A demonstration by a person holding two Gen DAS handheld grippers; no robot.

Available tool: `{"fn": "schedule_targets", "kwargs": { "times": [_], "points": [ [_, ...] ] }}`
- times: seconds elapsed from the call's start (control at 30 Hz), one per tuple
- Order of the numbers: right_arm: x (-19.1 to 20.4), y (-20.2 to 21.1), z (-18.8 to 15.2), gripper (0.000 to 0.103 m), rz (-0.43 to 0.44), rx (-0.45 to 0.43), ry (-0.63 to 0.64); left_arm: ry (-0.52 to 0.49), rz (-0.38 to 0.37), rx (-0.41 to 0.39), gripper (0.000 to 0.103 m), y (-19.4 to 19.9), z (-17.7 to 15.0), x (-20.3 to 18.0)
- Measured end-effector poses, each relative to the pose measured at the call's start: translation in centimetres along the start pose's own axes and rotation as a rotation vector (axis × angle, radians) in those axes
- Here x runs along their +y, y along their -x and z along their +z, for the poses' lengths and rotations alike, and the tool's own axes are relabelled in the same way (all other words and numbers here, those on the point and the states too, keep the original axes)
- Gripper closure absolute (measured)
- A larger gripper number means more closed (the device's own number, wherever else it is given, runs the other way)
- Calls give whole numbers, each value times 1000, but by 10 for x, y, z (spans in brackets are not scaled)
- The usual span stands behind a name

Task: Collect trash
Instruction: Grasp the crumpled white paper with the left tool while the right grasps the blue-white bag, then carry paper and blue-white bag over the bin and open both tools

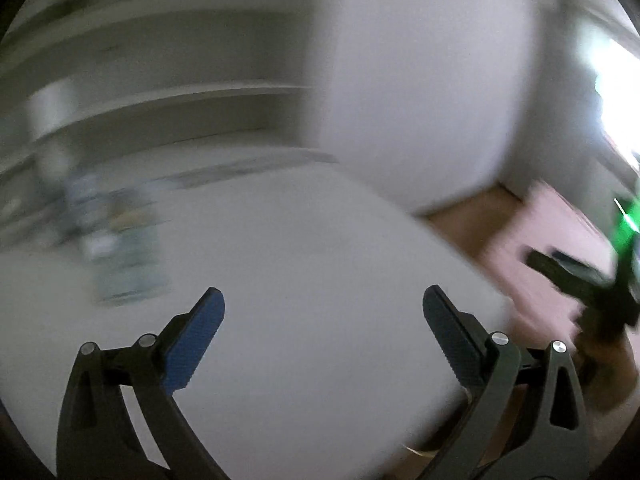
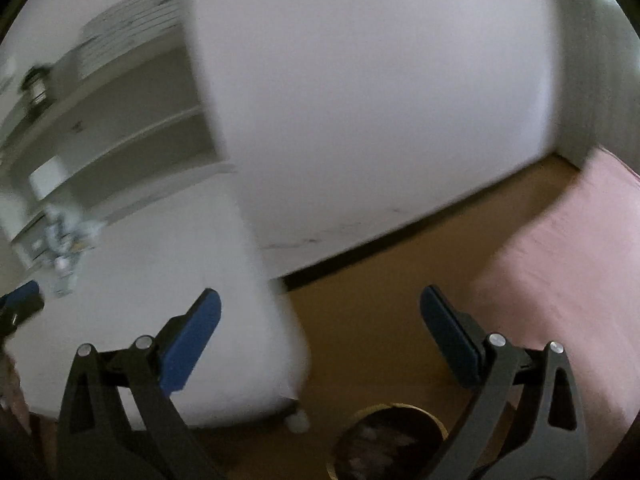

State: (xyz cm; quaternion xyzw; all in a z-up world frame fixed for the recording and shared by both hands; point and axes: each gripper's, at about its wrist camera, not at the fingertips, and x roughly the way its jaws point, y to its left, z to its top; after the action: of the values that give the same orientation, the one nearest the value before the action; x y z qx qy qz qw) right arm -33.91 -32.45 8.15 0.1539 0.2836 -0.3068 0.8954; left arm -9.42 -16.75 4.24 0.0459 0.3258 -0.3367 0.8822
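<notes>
Trash [image 1: 120,248] lies far ahead-left of the left gripper [image 1: 323,320]; both it and the right gripper [image 2: 320,320] gape wide, empty, likely freed for another pickup.

Left gripper [image 1: 323,300] and right gripper [image 2: 320,302] look the same: black frames w/ triangle cut-outs, two round silver screws on each side. Fingers [image 1: 196,336] are black w/ blue ribbed pads on the inner side, approx. flat and long.
</notes>
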Motion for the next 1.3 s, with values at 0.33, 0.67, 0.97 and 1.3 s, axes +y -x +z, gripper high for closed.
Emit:
{"fn": "schedule_targets", "kwargs": {
  "times": [0.33,0.67,0.97,1.3],
  "points": [
    [231,-72,46,7,421,53,196,339,373,72,7,24,6,215],
    [397,-132,67,7,603,183,315,232,363,208,7,-59,45,269],
    [457,-203,63,43,645,369,322,224,292,221,32,-109,60,292],
    [425,-189,78,82,730,256,208,211,212,103,69,-86,55,295]
  ]
}}
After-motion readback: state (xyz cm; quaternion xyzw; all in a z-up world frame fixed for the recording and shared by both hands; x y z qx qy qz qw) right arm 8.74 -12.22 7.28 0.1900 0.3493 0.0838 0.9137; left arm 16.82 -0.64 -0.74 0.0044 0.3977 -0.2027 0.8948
